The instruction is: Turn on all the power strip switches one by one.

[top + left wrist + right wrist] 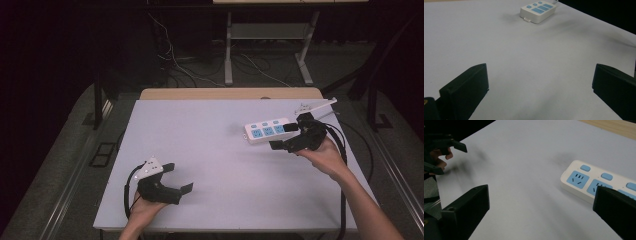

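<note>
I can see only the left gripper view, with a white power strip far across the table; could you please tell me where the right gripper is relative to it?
Observer: In the high view, the right gripper sits at the near right end of the white rectangular plastic power strip with blue sockets, jaws open.
Operator: Thank you. Is it gripping the strip?
Observer: No. In the right gripper view one black jaw overlaps the strip's near edge, while the other stands over bare white tabletop.
Operator: And how does my left gripper look from above?
Observer: The left gripper is open near the table's front left, held in a hand.
</note>
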Motion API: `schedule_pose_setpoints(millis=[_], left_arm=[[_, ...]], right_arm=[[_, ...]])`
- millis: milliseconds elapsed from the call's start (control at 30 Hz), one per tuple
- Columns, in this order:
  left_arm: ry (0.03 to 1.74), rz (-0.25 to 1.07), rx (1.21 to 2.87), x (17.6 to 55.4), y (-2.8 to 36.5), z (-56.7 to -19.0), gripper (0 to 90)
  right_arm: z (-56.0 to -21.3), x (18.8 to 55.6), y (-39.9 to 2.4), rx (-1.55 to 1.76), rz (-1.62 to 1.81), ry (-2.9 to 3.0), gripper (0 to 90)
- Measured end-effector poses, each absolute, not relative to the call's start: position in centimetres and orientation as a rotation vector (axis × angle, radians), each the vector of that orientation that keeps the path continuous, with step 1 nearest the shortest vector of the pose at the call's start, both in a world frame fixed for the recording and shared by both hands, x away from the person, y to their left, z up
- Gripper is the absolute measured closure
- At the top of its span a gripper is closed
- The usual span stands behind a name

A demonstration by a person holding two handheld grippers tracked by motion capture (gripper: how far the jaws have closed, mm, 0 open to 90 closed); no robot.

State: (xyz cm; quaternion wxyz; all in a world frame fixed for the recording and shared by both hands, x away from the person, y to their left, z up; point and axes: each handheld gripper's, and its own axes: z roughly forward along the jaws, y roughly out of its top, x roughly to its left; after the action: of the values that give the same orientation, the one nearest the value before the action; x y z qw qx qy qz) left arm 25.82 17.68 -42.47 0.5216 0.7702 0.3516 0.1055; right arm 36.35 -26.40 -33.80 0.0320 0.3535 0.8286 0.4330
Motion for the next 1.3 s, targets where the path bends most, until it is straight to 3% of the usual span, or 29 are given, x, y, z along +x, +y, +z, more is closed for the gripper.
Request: schedule_pose_setpoints(millis=[900,1300], left_arm=[[0.829,0.24,1.853,25.8,17.5,-42.4,0.0],[0.83,0.24,1.85,25.6,17.5,-42.3,0.0]], right_arm=[[-32.4,41.8,-24.9,1.157,1.262,2.529,0.5],[-33.4,44.6,-24.1,1.237,1.244,2.504,0.5]])
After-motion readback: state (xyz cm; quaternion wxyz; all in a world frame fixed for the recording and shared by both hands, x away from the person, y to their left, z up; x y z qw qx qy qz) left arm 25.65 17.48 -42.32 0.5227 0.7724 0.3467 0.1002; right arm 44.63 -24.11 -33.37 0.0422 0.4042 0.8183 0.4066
